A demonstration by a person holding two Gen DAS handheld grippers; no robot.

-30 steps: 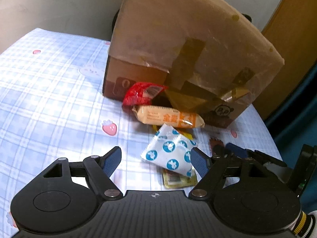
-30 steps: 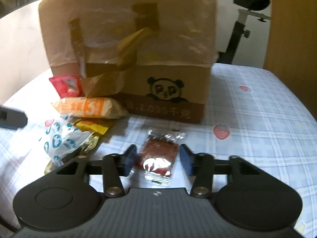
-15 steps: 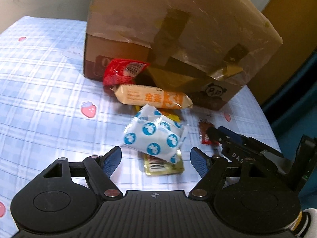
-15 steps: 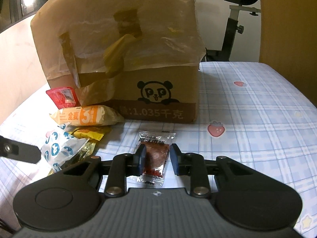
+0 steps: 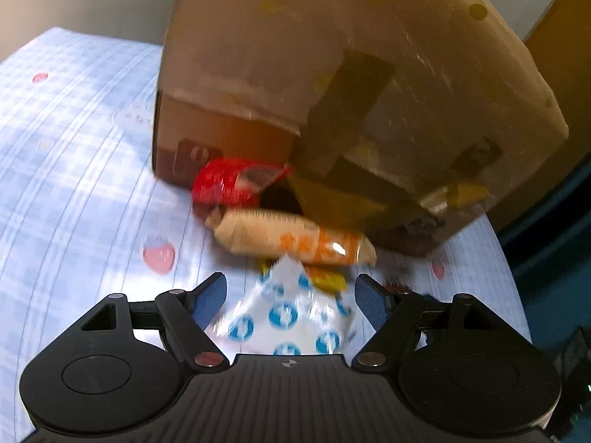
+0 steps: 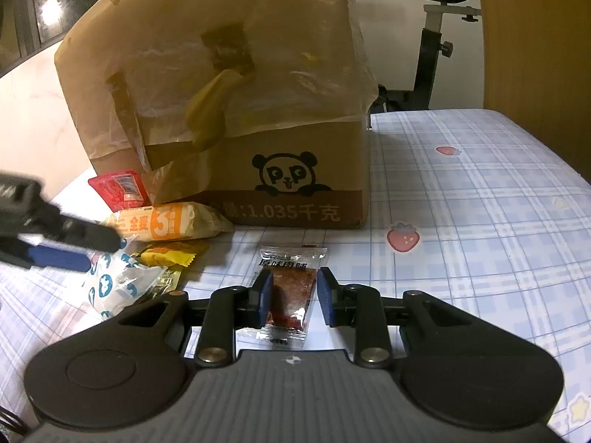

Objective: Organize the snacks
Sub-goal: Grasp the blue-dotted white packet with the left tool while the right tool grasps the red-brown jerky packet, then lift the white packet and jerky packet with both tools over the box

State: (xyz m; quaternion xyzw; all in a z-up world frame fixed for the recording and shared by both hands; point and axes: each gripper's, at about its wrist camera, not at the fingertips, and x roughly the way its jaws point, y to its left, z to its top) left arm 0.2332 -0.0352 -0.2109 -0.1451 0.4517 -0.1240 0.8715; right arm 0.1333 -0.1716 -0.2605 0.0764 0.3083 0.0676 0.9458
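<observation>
A pile of snacks lies in front of a brown panda carton [image 6: 295, 170] [image 5: 332, 92] draped with a plastic bag. The pile holds a red packet [image 5: 229, 184], an orange-and-beige bar [image 5: 291, 238], a yellow packet [image 5: 327, 278] and a white packet with blue dots [image 5: 291, 317]. My left gripper [image 5: 291, 301] is open, its blue pads on either side of the white packet and not pressing it; this view is blurred. My right gripper [image 6: 293, 295] is shut on a clear packet of dark jerky [image 6: 291, 288], held by its long sides. One left-gripper finger [image 6: 74, 230] reaches in over the white packet [image 6: 114, 288].
The table wears a blue plaid cloth with strawberries [image 6: 480, 221], bare to the right of the carton. An exercise bike [image 6: 432, 55] and a wooden panel [image 6: 535, 37] stand behind the table. The table's edge curves away at the right.
My left gripper has moved forward and down over the pile, so the white dotted packet now lies between its fingers. My right gripper has closed onto the jerky packet.
</observation>
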